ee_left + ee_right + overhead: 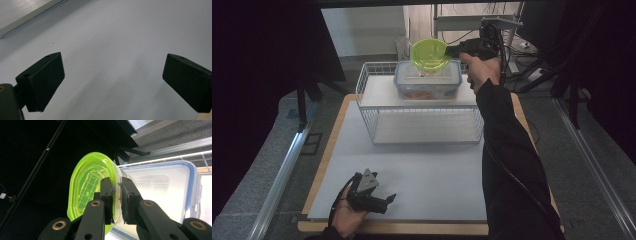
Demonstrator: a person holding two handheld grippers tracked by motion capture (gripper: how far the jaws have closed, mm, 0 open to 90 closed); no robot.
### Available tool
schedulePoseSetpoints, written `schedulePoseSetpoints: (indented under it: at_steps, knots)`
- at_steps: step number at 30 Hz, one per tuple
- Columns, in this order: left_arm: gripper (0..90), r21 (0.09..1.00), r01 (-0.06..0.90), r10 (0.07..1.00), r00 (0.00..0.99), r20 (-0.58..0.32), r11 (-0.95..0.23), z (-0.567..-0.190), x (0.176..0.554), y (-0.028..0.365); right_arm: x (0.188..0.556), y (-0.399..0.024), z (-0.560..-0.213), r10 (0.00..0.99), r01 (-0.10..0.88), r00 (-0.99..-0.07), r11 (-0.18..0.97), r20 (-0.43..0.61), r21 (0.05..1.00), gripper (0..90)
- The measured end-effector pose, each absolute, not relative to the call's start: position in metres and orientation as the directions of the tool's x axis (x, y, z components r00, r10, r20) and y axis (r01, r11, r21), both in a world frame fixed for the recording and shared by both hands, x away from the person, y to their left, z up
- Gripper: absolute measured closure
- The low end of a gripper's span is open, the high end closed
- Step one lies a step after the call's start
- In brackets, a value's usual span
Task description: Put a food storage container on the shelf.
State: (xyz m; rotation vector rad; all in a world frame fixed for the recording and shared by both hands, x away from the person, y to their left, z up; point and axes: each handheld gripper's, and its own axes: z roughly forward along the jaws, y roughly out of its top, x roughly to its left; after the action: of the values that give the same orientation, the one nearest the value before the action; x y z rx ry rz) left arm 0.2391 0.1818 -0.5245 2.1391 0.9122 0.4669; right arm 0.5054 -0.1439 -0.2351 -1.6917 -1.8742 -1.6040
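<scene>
A translucent lime-green container [430, 55] [91, 192] hangs in the air above a clear lidded box with blue clips [428, 80] [165, 192] that stands on the top of a white wire rack [367, 95]. My right gripper [458, 50] [117, 195] is shut on the green container's rim and wall, one jaw inside and one outside. My left gripper [387, 200] [112, 80] rests low over the white board [427, 175] at the front left, jaws wide apart with nothing between them.
The wire rack has a lower shelf [427, 127] open to the front. A wooden table edge [324, 160] frames the white board. Metal rails [282, 175] run along both sides, and dark stands and cables crowd the back right.
</scene>
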Motion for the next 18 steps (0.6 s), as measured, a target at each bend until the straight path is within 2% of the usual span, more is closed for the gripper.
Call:
schedulePoseSetpoints:
  at_steps: [5, 18]
  knots:
    - [3.8, 0.756, 0.459, 0.731, 0.681, 0.037, -0.466, -0.525, 0.239, 0.181, 0.513, -0.140, -0.238, 0.642, 0.799, -0.316, -0.216, 0.698, 0.561, 81.0]
    - [3.8, 0.757, 0.456, 0.729, 0.684, 0.039, -0.468, -0.525, 0.238, 0.181, 0.519, -0.140, -0.240, 0.638, 0.810, -0.295, -0.227, 0.711, 0.540, 79.0]
